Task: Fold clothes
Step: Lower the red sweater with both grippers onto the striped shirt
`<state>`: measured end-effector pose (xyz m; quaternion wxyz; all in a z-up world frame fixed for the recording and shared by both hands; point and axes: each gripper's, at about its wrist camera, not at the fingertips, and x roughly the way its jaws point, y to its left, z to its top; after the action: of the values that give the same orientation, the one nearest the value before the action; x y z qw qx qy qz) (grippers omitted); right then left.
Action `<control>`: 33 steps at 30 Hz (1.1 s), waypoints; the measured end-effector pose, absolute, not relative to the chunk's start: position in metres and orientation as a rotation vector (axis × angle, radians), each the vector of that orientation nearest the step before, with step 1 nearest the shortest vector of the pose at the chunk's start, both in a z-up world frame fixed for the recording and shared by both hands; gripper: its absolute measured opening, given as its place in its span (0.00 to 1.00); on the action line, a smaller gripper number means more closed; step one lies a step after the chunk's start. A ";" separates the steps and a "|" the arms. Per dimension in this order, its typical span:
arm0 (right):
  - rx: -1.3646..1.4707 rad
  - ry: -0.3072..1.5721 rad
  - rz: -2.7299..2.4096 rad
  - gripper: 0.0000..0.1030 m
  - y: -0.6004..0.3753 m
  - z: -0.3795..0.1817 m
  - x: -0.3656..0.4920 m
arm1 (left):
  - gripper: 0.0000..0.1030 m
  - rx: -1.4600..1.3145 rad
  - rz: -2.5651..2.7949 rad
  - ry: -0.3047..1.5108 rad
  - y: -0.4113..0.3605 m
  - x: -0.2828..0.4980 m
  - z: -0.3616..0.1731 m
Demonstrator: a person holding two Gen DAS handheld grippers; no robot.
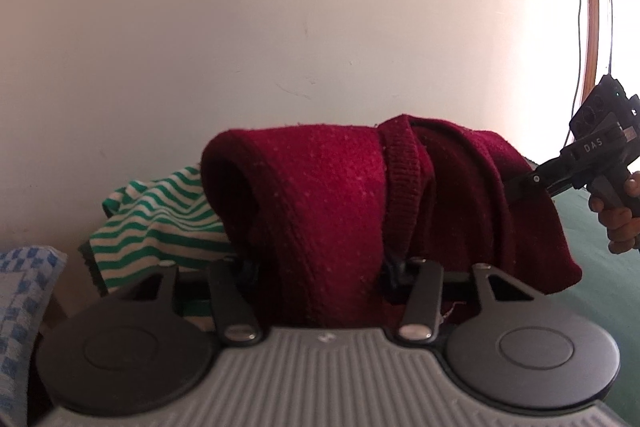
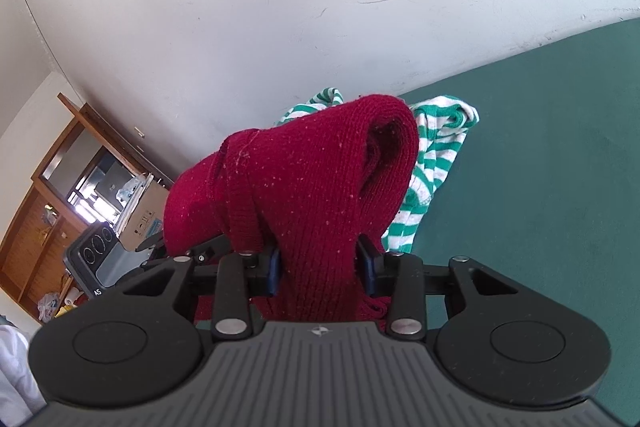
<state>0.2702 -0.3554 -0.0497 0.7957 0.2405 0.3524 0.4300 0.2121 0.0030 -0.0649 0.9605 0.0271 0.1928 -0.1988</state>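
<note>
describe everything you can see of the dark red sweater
The dark red sweater is a fuzzy knit speckled with pale lint, with a ribbed band running down it. It is lifted off the green surface and bunched, hanging in thick folds between two grips: the left gripper and the right gripper each have cloth bunched between their fingers. A rounded fold opens like a tunnel at one end. The green-and-white striped garment lies just behind it; whether they touch is unclear.

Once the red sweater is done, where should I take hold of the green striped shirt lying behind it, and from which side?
Judging from the right wrist view, grip the green striped shirt at its raised, bunched top edge, coming from the right over the open green surface. That edge stands clear there; the red sweater, held up by both grippers, covers its left side.
</note>
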 end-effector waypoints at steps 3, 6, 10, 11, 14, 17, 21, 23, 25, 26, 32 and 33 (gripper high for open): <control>0.526 0.706 0.960 0.37 -0.353 -0.028 0.256 | 0.45 0.061 -0.393 0.330 0.002 0.198 -0.047; 0.506 0.650 1.002 0.37 -0.349 0.007 0.239 | 0.45 0.060 -0.382 0.253 0.010 0.181 -0.016; 0.539 0.623 1.047 0.37 -0.337 0.042 0.249 | 0.49 0.083 -0.378 0.204 0.024 0.183 0.025; 0.548 0.633 1.037 0.37 -0.332 0.046 0.261 | 0.49 0.087 -0.377 0.219 0.027 0.192 0.034; 0.556 0.676 0.983 0.37 -0.316 0.043 0.299 | 0.51 0.085 -0.387 0.328 0.041 0.235 0.043; 0.538 0.728 0.918 0.37 -0.300 0.033 0.336 | 0.51 0.069 -0.393 0.484 0.050 0.278 0.028; 0.473 0.828 0.814 0.37 -0.279 0.000 0.363 | 0.68 0.028 -0.369 0.588 0.059 0.317 -0.003; 0.512 0.823 0.766 0.38 -0.280 -0.013 0.370 | 0.86 -0.029 -0.324 0.584 0.068 0.333 -0.011; 0.525 0.819 0.742 0.39 -0.280 -0.022 0.371 | 0.97 -0.087 -0.294 0.595 0.074 0.349 -0.019; 0.529 0.817 0.732 0.40 -0.280 -0.027 0.372 | 0.97 -0.102 -0.290 0.604 0.074 0.354 -0.023; 0.598 0.840 0.731 0.38 -0.282 -0.022 0.366 | 0.88 -0.131 -0.290 0.582 0.082 0.347 -0.010; 0.601 0.848 0.732 0.35 -0.281 -0.015 0.361 | 0.82 -0.135 -0.289 0.567 0.088 0.342 -0.002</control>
<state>0.3610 -0.2812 -0.0149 0.8045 0.2808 0.3962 0.3419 0.3417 0.0877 -0.0019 0.9475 -0.0662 0.2787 -0.1422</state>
